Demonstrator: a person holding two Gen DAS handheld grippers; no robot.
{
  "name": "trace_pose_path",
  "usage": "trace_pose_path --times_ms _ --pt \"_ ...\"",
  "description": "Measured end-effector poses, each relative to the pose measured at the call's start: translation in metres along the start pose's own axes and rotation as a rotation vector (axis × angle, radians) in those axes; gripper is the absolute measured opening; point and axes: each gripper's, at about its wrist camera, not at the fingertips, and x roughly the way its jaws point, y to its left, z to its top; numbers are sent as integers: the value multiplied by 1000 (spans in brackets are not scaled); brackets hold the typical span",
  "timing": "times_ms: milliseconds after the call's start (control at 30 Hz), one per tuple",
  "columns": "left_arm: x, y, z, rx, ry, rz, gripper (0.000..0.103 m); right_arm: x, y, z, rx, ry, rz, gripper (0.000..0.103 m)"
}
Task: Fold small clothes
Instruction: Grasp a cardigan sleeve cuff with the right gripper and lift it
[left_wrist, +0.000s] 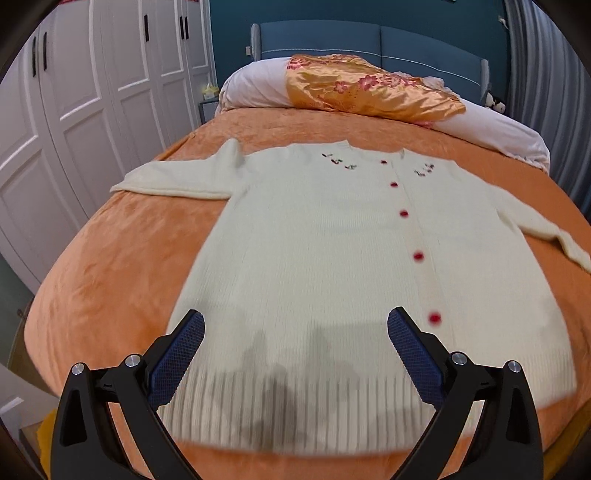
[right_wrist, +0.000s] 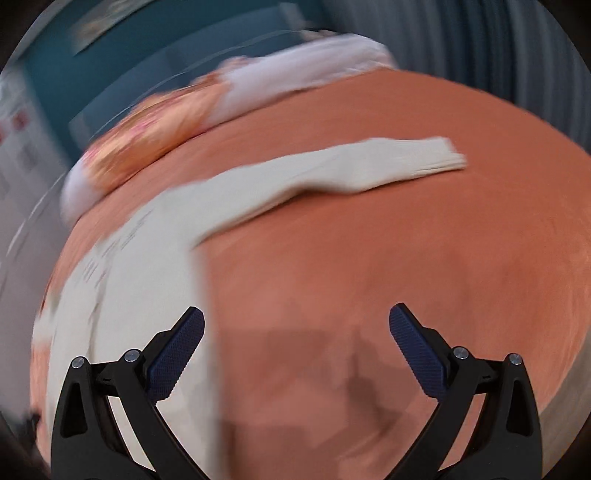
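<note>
Left wrist view shows whole cream knitted cardigan with red buttons (left_wrist: 332, 240) flat on orange bed (left_wrist: 110, 266), left gripper (left_wrist: 295, 325) spread; right wrist view, blurred, only its sleeve, right gripper (right_wrist: 296, 321) spread.

An orange bedspread (left_wrist: 110, 258) covers the bed, with a blue padded headboard (left_wrist: 369, 40) at its far end. Against the headboard lies a white pillow (left_wrist: 251, 85), partly draped by an orange satin cloth with pink flowers (left_wrist: 369, 88). White panelled wardrobe doors (left_wrist: 74, 110) line the left side, and grey curtains (left_wrist: 546, 74) hang at the right.
</note>
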Motion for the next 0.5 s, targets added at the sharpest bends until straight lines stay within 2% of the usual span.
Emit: trace_pose_path --times_ms 100,200,300,500 --pt "16 -1 19 -28 18 3 98 30 -57 47 166 -6 8 95" --pt "32 -4 34 -56 21 1 98 56 -93 72 296 -8 32 79" --pt "49 -8 44 -58 23 8 98 82 -110 87 344 4 19 75" --pt "75 -11 54 -42 38 37 97 118 -110 105 362 -1 8 54"
